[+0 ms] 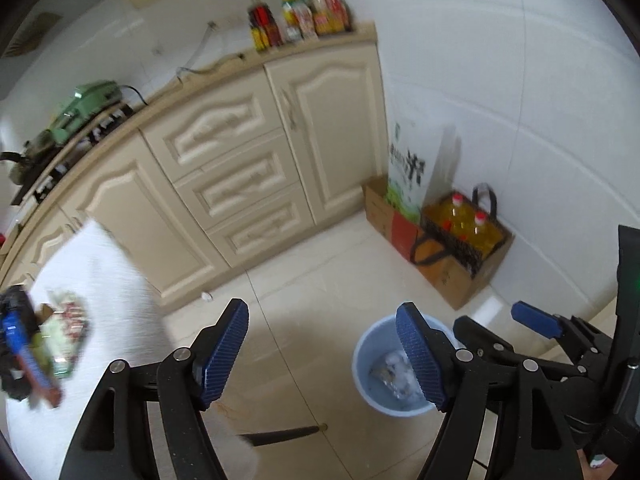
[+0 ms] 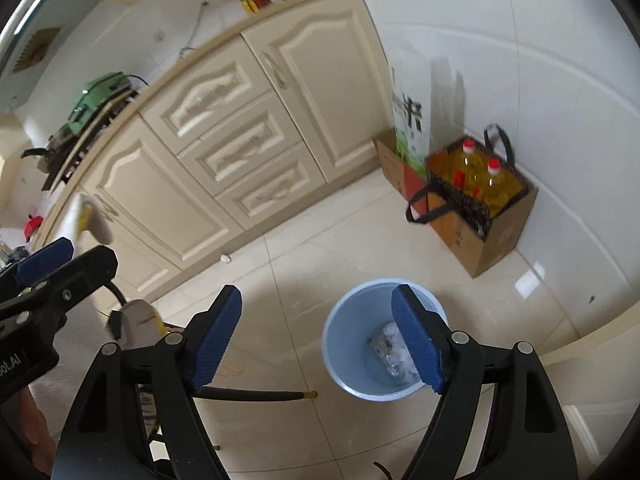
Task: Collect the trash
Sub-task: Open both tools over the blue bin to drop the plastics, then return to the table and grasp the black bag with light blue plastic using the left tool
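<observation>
A light blue bin stands on the tiled floor with crumpled white and clear trash in its bottom. My left gripper hangs open above the floor just left of the bin, nothing between its fingers. My right gripper is open and empty too, its right finger over the bin. Each view catches the other gripper's blue pad at its edge. Colourful wrappers lie on the white-clothed table. A small white scrap lies by the cabinet base.
Cream cabinets run along the back, with sauce bottles and a green appliance on the counter. In the corner a cardboard box holds oil bottles and a rice bag. A black chair leg crosses the floor.
</observation>
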A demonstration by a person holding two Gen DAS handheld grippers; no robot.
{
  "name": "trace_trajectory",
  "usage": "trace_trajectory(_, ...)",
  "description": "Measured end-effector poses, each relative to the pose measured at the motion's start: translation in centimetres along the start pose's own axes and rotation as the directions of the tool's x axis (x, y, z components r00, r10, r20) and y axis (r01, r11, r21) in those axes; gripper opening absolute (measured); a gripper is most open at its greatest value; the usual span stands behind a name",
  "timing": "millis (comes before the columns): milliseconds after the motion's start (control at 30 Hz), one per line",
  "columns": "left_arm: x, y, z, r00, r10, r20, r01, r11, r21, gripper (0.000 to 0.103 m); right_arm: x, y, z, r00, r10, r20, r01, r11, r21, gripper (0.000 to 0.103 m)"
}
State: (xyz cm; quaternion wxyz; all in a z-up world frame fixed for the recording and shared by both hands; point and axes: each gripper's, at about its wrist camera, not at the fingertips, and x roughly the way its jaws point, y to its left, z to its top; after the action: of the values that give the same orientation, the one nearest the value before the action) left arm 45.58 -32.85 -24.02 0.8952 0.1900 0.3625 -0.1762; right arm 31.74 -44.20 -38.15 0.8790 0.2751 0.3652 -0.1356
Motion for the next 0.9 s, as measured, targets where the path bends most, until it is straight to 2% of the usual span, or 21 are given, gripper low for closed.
trace_trajectory(67, -3.8, 1.4, -0.8, 0.997, 0.049, 0.068, -0.049, 0.999, -0.003, 0.083, -2.2, 1.9, 0.3, 0.999, 0.005, 0.036, -0.004, 0.999, -0.032, 0.085)
trace_trajectory(167, -8.3, 3.8, -2.1, 0.988, 0.07, 0.138, -0.065, 0.997, -0.04, 0.091, -5.6, 5.6, 0.6, 0.995, 0.039, 0.089, -0.031, 0.995, -0.09, 0.088)
trace_trajectory(267, -11.7, 6.9, -3.6, 0.98, 0.078, 0.18, -0.063, 0.994, -0.086, 0.097, -7.9, 9.8, 0.6, 0.989, 0.085, 0.121, -0.066, 0.985, -0.158, 0.093)
trace_trajectory(433, -15.9, 14.4, -7.9, 0.966, 0.156, 0.207, -0.122, 0.978, -0.168, 0.102, -9.9, 17.7, -0.4, 0.976, 0.174, 0.131, -0.13, 0.948, -0.289, 0.095)
trace_trajectory(600, -16.1, 23.4, -11.7, 0.962, 0.232, 0.148, -0.188, 0.947, -0.259, 0.102, -8.4, 24.9, -2.1, 0.972, 0.223, 0.07, -0.18, 0.905, -0.385, 0.096)
trace_trajectory(800, -14.2, 31.9, -15.9, 0.978, 0.202, 0.046, -0.173, 0.921, -0.35, 0.102, -5.2, 30.7, -4.0, 0.972, 0.235, -0.008, -0.213, 0.866, -0.452, 0.095)
trace_trajectory(900, -13.2, 34.4, -17.3, 0.98, 0.198, -0.012, -0.187, 0.903, -0.388, 0.102, -3.7, 33.1, -4.4, 0.973, 0.229, -0.036, -0.218, 0.851, -0.478, 0.095)
